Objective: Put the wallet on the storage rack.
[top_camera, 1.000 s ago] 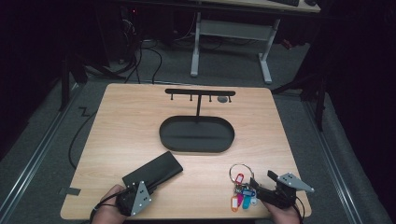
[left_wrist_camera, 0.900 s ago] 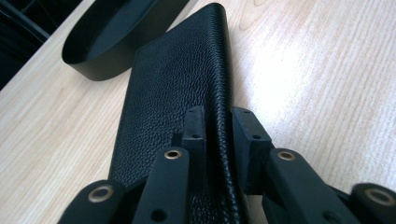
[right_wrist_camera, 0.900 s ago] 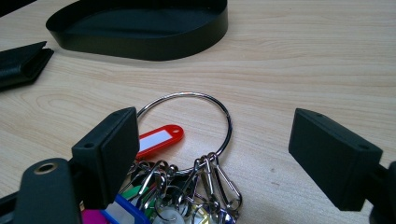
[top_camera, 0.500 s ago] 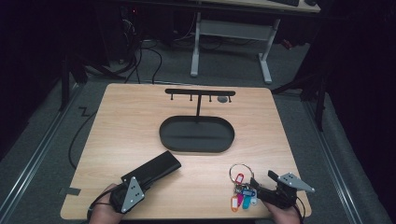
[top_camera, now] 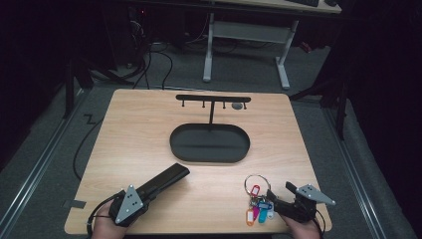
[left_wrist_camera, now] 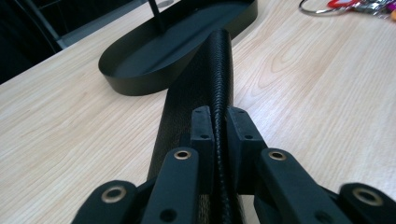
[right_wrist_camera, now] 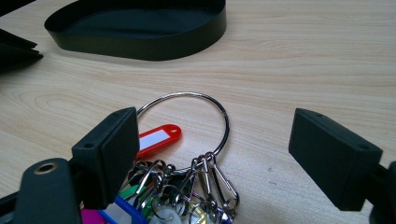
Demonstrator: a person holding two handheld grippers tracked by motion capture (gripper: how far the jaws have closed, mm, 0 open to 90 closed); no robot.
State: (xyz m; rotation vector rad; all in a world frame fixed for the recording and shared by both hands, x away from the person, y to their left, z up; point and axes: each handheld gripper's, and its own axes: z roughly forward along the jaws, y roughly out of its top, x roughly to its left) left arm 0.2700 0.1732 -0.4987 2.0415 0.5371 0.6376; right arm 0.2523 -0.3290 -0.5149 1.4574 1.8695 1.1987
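My left gripper (top_camera: 130, 203) sits low at my near left, its fingers (left_wrist_camera: 203, 126) pinched almost together and aimed forward-right. My right gripper (top_camera: 283, 201) lies low at near right, fingers (right_wrist_camera: 109, 147) spread wide, pointing left.

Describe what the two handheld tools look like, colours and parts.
Both are black. The left tool and right tool each carry a grey three-cornered plate on top. Their jaws are blocky, with brass-coloured rivets at the linkages. A black cable trails from the left tool.
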